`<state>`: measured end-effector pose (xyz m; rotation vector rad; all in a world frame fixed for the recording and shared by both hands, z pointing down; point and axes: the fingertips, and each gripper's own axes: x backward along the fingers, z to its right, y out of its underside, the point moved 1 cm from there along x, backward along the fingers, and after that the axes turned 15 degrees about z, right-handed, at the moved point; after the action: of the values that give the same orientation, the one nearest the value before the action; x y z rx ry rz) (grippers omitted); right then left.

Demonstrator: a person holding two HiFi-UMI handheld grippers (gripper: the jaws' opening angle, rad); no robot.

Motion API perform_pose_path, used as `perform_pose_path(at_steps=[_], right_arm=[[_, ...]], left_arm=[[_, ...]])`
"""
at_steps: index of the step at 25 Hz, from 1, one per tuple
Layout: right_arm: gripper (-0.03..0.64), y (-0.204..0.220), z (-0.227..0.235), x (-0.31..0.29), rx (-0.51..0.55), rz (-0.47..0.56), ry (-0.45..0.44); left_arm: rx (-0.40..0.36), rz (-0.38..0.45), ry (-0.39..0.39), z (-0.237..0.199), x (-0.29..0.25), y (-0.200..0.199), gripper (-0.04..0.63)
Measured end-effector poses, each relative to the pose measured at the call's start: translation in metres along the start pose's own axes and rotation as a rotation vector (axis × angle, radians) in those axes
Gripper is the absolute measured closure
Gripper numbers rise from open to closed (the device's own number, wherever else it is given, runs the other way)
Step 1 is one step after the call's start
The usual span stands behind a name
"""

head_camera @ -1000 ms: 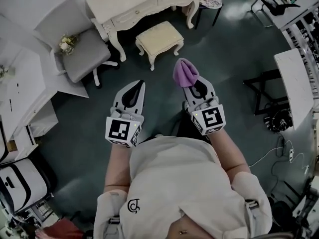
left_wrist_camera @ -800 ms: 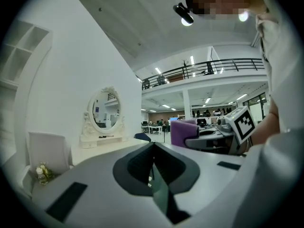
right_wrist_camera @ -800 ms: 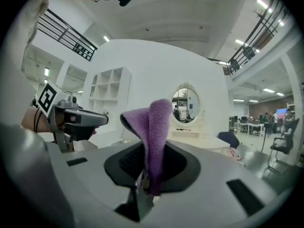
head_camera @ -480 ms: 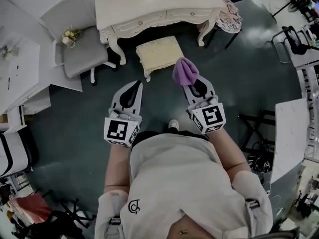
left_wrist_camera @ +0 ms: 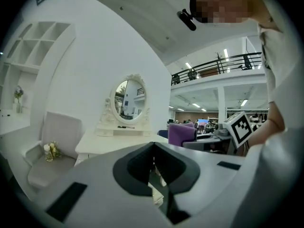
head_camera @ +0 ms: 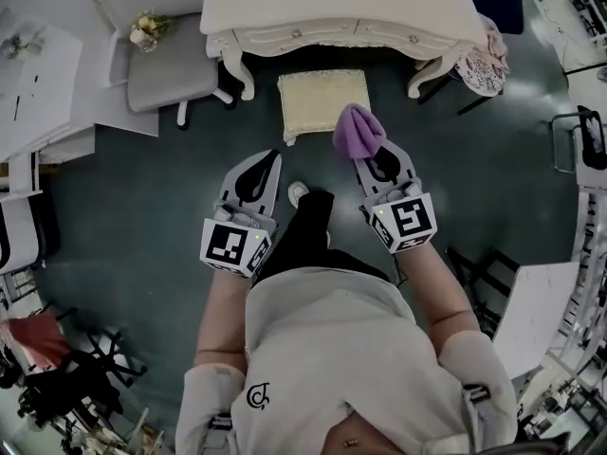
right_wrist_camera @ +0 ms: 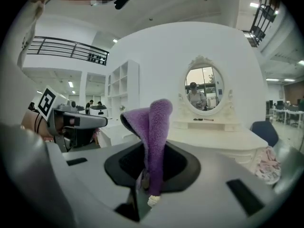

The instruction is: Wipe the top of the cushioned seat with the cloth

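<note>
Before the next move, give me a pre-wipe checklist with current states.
1. Cloth clamped in right gripper: ok, jaws shut on it.
2. Left gripper empty: ok, jaws together, nothing between.
3. Cushioned seat top bare: ok where visible.
4. Seat out from under dressing table: ok.
5. Cloth on seat: not ok, the right gripper view faces the mirror, not the seat.

From the head we look steeply down past the left gripper (head_camera: 268,157) and right gripper (head_camera: 370,157), with the seat (head_camera: 322,102) and desk (head_camera: 332,8) beyond the jaws. Each gripper camera sits close behind its own jaws, facing level toward the desk and mirror (left_wrist_camera: 129,99). All three views share the cloth (head_camera: 357,131).
</note>
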<state>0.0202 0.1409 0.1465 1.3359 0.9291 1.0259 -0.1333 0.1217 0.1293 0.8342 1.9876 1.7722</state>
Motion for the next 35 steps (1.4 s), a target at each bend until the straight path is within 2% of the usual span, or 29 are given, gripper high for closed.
perform_pose_path(at_steps=[8, 13, 18, 26, 35], right_arm=[[0.541, 0.071, 0.043, -0.110, -0.038, -0.120, -0.081], [0.541, 0.131, 0.069, -0.158, -0.082, -0.203, -0.094], [0.541, 0.200, 0.078, -0.183, -0.136, -0.308, -0.146], [0.541, 0.327, 0.090, -0.211, -0.175, -0.458, -0.243], [0.541, 0.447, 0.080, -0.247, -0.251, -0.523, -0.260]], left_arm=[[0.006, -0.016, -0.023, -0.078, -0.077, 0.042, 0.583], [-0.008, -0.030, -0.042, -0.114, -0.113, 0.074, 0.583], [0.039, -0.046, -0.089, -0.136, -0.130, 0.119, 0.583], [0.098, -0.051, -0.227, -0.162, -0.137, 0.209, 0.583], [0.120, -0.090, -0.231, -0.186, -0.127, 0.320, 0.583]])
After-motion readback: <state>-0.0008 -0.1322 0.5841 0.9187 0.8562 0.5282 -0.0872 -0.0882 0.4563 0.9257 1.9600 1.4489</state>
